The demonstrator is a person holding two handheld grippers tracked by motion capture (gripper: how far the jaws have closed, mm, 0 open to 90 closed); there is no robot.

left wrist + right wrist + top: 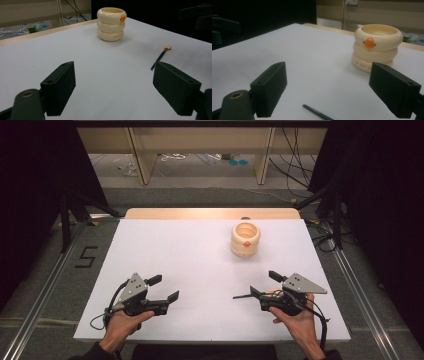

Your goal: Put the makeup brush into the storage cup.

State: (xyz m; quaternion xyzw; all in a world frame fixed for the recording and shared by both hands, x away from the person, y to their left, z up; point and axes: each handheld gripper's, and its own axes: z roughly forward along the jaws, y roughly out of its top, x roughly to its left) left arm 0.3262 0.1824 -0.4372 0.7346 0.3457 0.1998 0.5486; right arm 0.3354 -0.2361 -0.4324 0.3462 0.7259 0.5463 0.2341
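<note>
White table [200, 270]: 1 cream ringed cup [245, 239], upright, far right of centre; 1 thin brush [243, 296] lying flat just beside the right gripper [264, 286]. Left gripper [165, 288] near front left edge. Both jaws wide apart, holding nothing

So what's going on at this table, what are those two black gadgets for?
A person sits at a white table with a black two-jaw tool in each hand. The left tool and the right tool both hover low near the front edge, jaws wide open and holding nothing. Farther back stands a cream ribbed ring-stack cup with an orange duck bill. A thin dark-handled brush with a pale tip lies flat on the table, just in front of the right tool. Nothing has been picked up yet.
</note>
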